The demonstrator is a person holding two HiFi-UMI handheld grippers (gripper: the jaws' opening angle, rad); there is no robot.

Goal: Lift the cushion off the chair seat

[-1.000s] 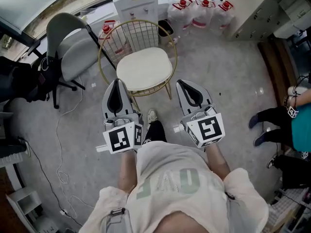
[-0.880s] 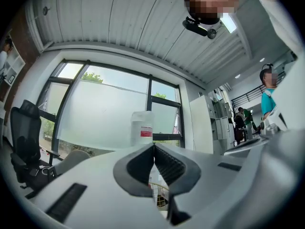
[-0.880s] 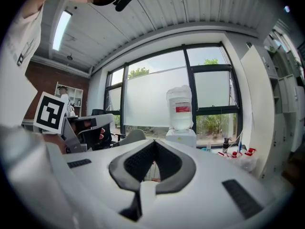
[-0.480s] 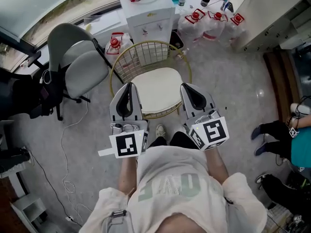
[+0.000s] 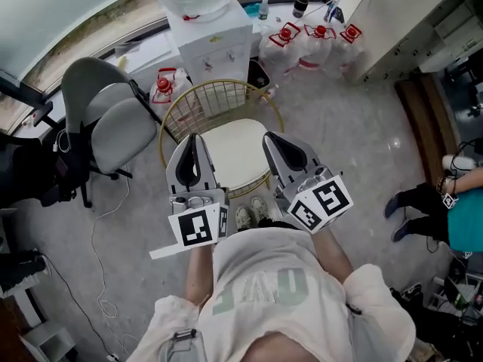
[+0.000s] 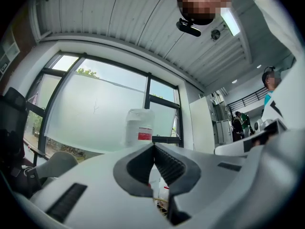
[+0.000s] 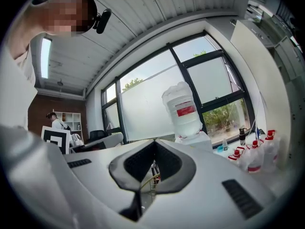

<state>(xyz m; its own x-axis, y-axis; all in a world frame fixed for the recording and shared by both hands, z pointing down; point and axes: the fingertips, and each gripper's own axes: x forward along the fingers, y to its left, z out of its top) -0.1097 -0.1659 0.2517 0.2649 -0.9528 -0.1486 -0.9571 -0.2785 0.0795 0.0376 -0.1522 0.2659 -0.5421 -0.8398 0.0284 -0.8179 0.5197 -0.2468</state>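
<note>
A cream round cushion point(image 5: 232, 153) lies on the seat of a gold wire chair point(image 5: 219, 100) in the head view. Both of my grippers are held level above the seat's front half, pointing at the chair back. The left gripper point(image 5: 193, 138) is over the cushion's left edge and the right gripper point(image 5: 269, 137) over its right edge. Neither one touches the cushion. In the left gripper view the left gripper point(image 6: 153, 146) has its jaws closed tip to tip with nothing between them. The right gripper point(image 7: 154, 142) is likewise shut and empty, with gold wire point(image 7: 153, 175) showing below the jaws.
A white water dispenser point(image 5: 207, 21) with its bottle stands behind the chair, and several water jugs point(image 5: 309, 40) stand to its right. A grey office chair point(image 5: 113, 119) is at the left. A person point(image 5: 453, 194) stands at the right edge. A cable point(image 5: 98, 277) trails on the floor.
Both grippers came forward from in front of the chair to over the seat's front half, still shut. The right gripper rolled a little.
</note>
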